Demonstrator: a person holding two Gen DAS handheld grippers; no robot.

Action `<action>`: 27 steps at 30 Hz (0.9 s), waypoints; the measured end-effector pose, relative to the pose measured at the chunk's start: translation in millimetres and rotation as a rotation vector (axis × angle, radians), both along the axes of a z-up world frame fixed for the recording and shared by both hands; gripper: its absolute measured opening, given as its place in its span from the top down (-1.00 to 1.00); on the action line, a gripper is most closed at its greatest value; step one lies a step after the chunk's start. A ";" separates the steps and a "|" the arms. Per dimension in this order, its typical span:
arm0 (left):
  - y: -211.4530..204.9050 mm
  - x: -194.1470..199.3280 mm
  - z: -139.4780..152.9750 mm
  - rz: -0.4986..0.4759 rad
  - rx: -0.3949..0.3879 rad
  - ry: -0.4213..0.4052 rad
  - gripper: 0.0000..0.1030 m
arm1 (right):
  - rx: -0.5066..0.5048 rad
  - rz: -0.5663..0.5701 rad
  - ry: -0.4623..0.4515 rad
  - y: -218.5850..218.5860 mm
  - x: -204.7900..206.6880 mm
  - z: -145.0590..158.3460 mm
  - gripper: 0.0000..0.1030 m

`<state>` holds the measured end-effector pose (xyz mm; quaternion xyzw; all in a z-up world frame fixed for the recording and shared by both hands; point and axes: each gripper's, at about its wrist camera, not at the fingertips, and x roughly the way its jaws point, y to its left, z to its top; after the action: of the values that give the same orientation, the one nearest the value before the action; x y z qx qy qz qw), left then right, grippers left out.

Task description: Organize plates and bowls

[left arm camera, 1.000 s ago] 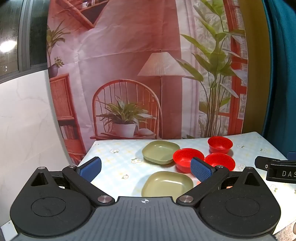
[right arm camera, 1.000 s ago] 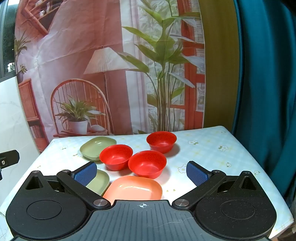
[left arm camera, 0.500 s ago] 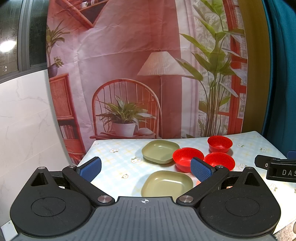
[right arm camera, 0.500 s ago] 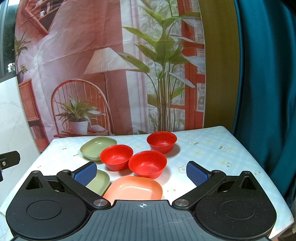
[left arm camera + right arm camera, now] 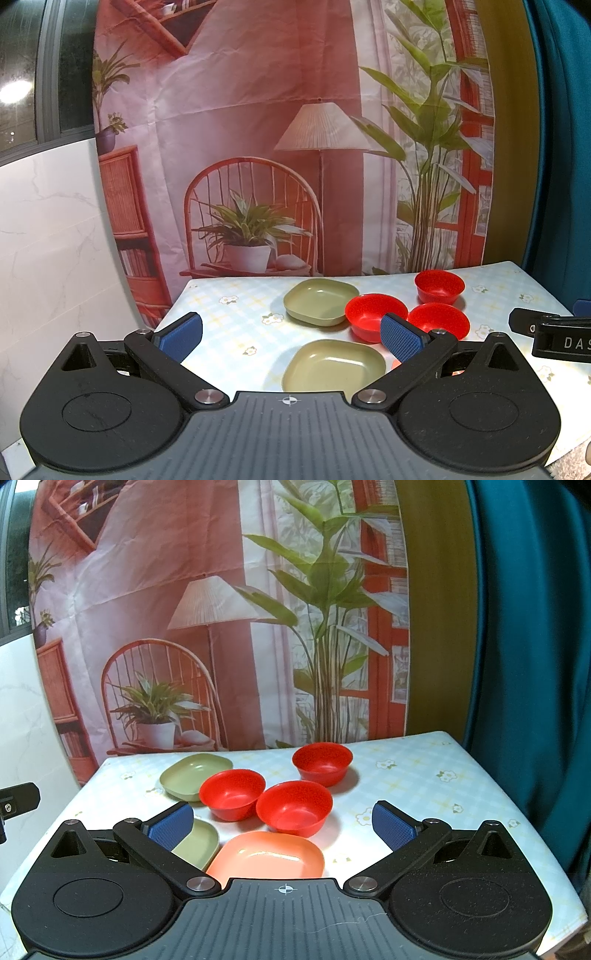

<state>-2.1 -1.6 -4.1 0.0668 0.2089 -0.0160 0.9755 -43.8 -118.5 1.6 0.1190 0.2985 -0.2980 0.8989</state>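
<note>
Left claw [image 5: 291, 332] and right claw [image 5: 283, 821] both spread wide, gripping nothing. Lower centre: three red bowls [image 5: 294, 808] among two green plates [image 5: 320, 302] and an orange plate [image 5: 266, 856], on a flowered counter [image 5: 417, 771].

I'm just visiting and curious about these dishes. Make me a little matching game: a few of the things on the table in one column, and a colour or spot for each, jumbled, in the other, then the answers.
Things:
1. near plate
2. far plate
3. far bowl
4. right gripper

Descriptions:
A. red, deepest on the table
B. open, holding nothing
C. salmon orange, nearest the right wrist camera
D. green, at the back left

Pairs: 1-C, 2-D, 3-A, 4-B
</note>
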 end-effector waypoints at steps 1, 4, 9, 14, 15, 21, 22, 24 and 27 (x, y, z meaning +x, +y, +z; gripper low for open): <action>0.1 -0.2 0.1 0.000 -0.001 0.000 -1.00 | 0.000 0.000 0.000 0.0 0.0 0.1 -0.99; 0.2 -0.4 0.3 0.000 -0.001 0.000 -1.00 | 0.000 -0.001 0.000 0.1 0.1 0.5 -0.99; 0.0 -0.5 0.3 0.001 -0.001 0.000 -1.00 | 0.000 -0.001 -0.001 0.0 -0.1 0.0 -0.99; -0.1 -0.4 0.3 0.000 -0.001 0.001 -1.00 | 0.000 -0.001 -0.001 -0.3 -0.4 -0.6 -0.99; -0.1 -0.5 0.3 0.001 -0.001 0.001 -1.00 | 0.000 -0.001 -0.001 -0.6 -0.7 -0.8 -0.99; -0.2 -0.4 0.2 0.001 -0.001 0.000 -1.00 | -0.001 -0.001 -0.002 -0.9 -0.9 -1.3 -0.99; -0.1 -0.4 0.3 0.001 -0.001 0.001 -1.00 | -0.001 -0.001 -0.002 -0.9 -0.8 -1.3 -0.99; -0.2 -0.4 0.3 0.001 -0.001 0.001 -1.00 | -0.001 -0.001 -0.002 -1.1 -0.9 -1.5 -0.99; -0.2 -0.4 0.4 0.001 -0.001 0.001 -1.00 | -0.001 -0.001 -0.002 -1.2 -1.0 -1.7 -0.99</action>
<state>-2.5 -1.8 -3.8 0.0663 0.2094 -0.0157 0.9755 -44.7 -119.7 -0.1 0.1191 0.2975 -0.2984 0.8990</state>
